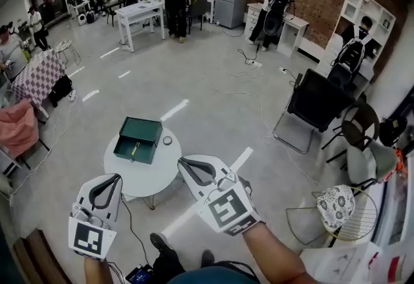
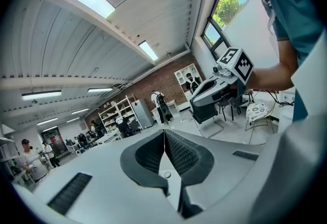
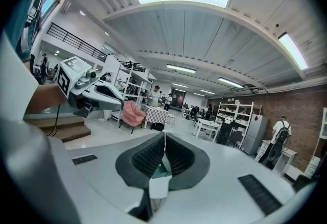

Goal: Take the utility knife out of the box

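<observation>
An open dark green box point(image 1: 138, 140) stands on a small round white table point(image 1: 145, 176) in the head view. A yellowish utility knife point(image 1: 134, 149) lies inside its lower tray. Both grippers hover at the table's near side, pointing toward the box and apart from it. My left gripper point(image 1: 118, 176) point(image 2: 164, 131) has its jaws shut with nothing between them. My right gripper point(image 1: 180, 160) point(image 3: 164, 134) is also shut and empty, its tips over the table's near right edge. Each gripper view shows the other gripper beside it.
A small round object point(image 1: 167, 140) sits on the table right of the box. A black chair point(image 1: 317, 105) and a wire chair with a patterned cushion point(image 1: 336, 206) stand to the right. A pink-draped seat point(image 1: 16, 127) is at left. Cables cross the floor; people work at far tables.
</observation>
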